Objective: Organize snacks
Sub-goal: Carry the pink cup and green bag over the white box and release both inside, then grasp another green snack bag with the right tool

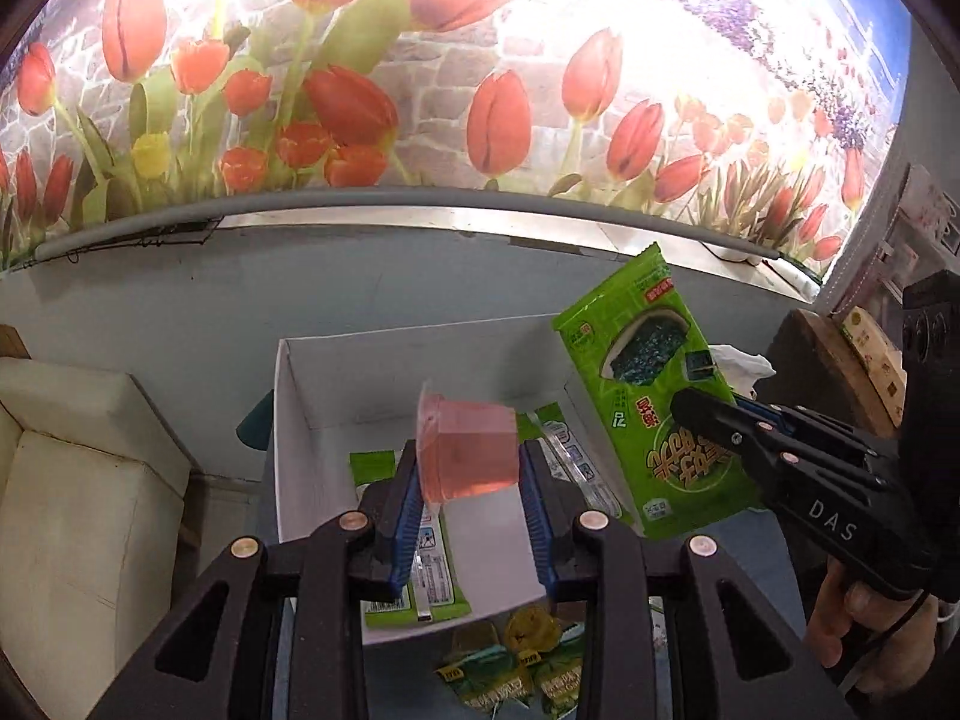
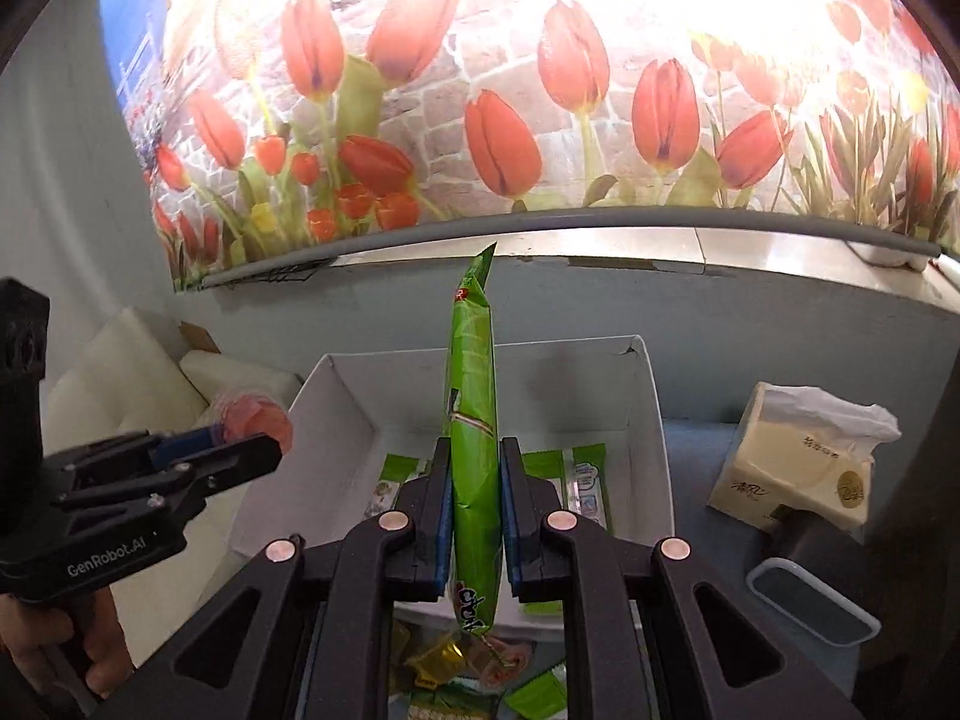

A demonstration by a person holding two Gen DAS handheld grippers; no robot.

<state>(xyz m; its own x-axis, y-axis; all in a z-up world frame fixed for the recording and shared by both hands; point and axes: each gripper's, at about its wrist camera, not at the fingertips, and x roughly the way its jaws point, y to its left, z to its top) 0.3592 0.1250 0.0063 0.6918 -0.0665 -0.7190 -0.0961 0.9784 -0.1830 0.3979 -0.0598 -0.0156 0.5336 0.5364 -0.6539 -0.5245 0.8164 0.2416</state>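
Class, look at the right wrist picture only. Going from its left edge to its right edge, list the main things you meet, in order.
left gripper holding a pink jelly cup → white box → green snack packet pinched upright in the right gripper → tissue pack

Pink, see-through jelly cup [image 1: 467, 450] sits between ridged blue pads [image 1: 409, 531] on the matte black left gripper [image 1: 471, 516]. At three o'clock, the black right gripper [image 1: 708, 414] carries a bright lime-green snack packet [image 1: 645, 396] printed with a dark teal seaweed picture, yellow lettering and a small red label. Behind, at twelve o'clock, a wall mural [image 1: 420, 60] of orange-red tulips with yellow-green leaves over grey-white brickwork, purple blooms toward one o'clock. Plain white cardboard box [image 2: 360, 396], green-and-white packets [image 2: 576, 480] inside. At four o'clock, a cream-yellow tissue box [image 2: 798, 462], white tissue on top.
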